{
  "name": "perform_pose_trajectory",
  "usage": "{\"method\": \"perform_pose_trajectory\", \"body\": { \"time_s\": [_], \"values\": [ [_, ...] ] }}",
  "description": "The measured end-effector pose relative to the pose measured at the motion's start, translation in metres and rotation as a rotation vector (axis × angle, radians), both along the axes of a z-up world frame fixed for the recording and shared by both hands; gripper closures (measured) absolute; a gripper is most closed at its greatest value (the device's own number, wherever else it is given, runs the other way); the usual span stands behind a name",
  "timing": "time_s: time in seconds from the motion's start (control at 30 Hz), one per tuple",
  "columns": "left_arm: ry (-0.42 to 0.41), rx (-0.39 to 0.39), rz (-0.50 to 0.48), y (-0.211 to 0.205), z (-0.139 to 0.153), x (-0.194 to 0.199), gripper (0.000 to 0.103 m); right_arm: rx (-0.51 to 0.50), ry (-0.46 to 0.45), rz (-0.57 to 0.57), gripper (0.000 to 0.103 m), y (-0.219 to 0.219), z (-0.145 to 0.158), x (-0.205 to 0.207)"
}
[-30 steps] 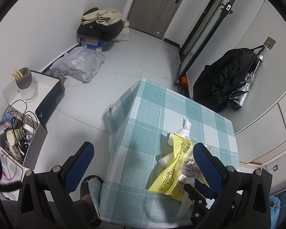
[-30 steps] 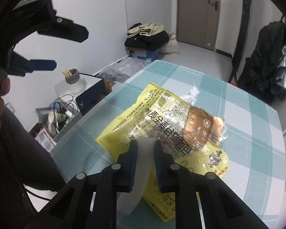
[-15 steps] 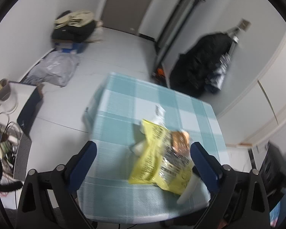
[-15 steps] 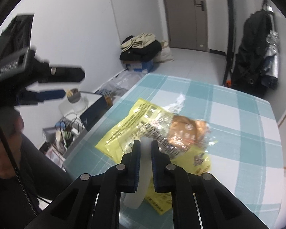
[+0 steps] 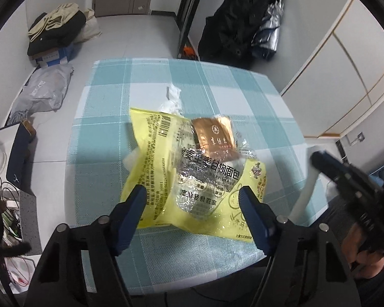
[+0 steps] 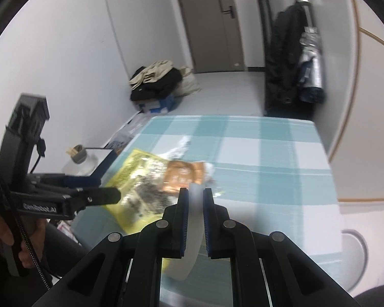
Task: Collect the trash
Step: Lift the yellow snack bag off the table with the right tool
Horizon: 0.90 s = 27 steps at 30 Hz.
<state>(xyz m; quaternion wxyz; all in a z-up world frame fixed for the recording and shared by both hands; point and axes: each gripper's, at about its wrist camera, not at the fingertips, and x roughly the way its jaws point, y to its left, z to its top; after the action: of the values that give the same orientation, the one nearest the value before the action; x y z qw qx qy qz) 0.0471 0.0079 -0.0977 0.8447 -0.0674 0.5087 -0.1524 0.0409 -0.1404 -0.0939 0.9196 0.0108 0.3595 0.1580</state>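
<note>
Lifted white strip (image 6: 193, 220), perhaps plastic.

Glossy plastic wrapper (image 5: 189, 174), woven cloth tablecloth (image 5: 110, 138)

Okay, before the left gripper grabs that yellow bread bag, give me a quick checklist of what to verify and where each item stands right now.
1. Right gripper shut on the white strip: ok.
2. Left gripper lined up with the yellow bread bag, one finger either side of its near edge: ok.
3. Left pads pressing the bag: not ok; the jaws have just been closing but are open around it.
4. Brown wrapper lying on the bag could slide off when lifted: cannot tell.
5. Crumpled white tissue behind the bag remains on the checked tablecloth: not ok.
</note>
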Motion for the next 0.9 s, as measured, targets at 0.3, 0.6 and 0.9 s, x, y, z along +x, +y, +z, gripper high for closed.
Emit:
{"method": "perform_pose_trajectory", "body": {
  "time_s": [0.3, 0.6, 0.9],
  "values": [
    [0.035, 0.128, -0.032, -0.022, -0.016, 0.006, 0.068, 0.044, -0.001, -0.065, 0.093, -0.034, 0.002, -0.004],
    [0.014, 0.162, -0.017, -0.024, -0.016, 0.003, 0.102, 0.076, 0.007, -0.09, 0.093, -0.047, 0.001, -0.003],
    [-0.026, 0.091, -0.007, -0.031, 0.005, 0.0, 0.103, 0.112, -0.009, -0.097, 0.093, -0.057, 0.013, -0.006]
  ]
}}
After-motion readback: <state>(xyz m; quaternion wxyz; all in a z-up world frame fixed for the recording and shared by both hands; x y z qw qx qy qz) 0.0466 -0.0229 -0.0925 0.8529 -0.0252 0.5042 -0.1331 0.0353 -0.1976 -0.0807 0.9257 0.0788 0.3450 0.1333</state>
